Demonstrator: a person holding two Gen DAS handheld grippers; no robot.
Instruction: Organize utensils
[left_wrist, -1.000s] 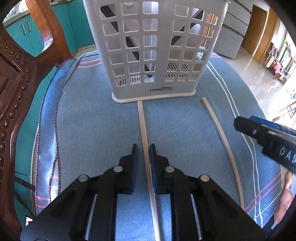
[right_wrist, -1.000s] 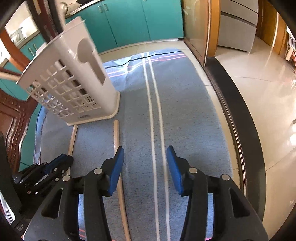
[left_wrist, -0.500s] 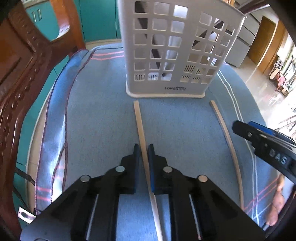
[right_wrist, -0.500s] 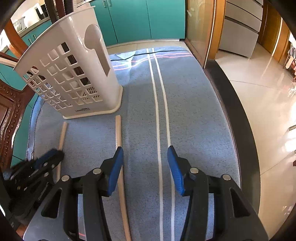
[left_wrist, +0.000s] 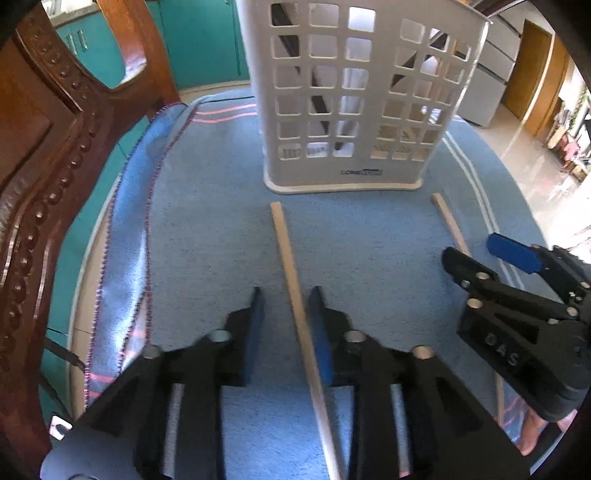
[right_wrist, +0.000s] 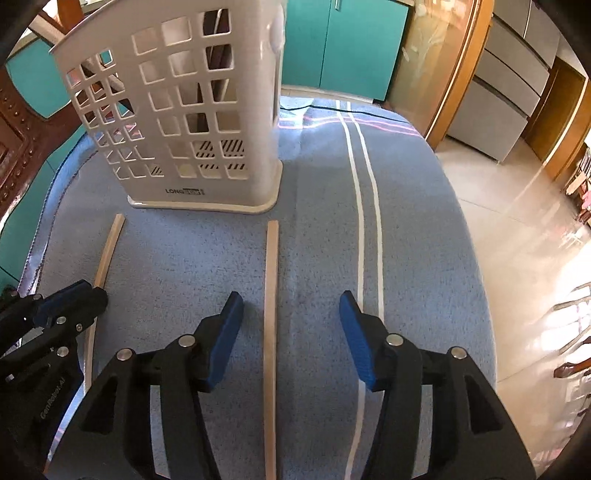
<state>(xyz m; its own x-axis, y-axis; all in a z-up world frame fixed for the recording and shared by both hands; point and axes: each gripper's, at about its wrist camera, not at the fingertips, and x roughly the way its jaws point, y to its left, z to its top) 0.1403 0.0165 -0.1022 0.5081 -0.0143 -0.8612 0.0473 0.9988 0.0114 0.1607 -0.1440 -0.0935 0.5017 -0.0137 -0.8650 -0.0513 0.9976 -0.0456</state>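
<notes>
Two pale wooden chopsticks lie on the blue cloth in front of a white slotted utensil holder (left_wrist: 351, 110), also in the right wrist view (right_wrist: 184, 122). The left chopstick (left_wrist: 291, 266) runs between the fingers of my left gripper (left_wrist: 286, 295), which is open; the stick lies against its right finger. The left chopstick also shows in the right wrist view (right_wrist: 107, 251). The right chopstick (right_wrist: 271, 277), seen also in the left wrist view (left_wrist: 448, 221), lies between the wide-open fingers of my right gripper (right_wrist: 291, 306). The right gripper shows in the left wrist view (left_wrist: 476, 254).
A carved brown wooden chair back (left_wrist: 44, 166) stands at the table's left edge. The blue cloth (right_wrist: 325, 184) with white stripes covers the table. Its right edge drops to a tiled floor (right_wrist: 517, 221). Teal cabinets (right_wrist: 343, 44) stand behind.
My left gripper was shut on the left chopstick and has opened. My right gripper has shifted left, so the right chopstick now lies between its fingers.
</notes>
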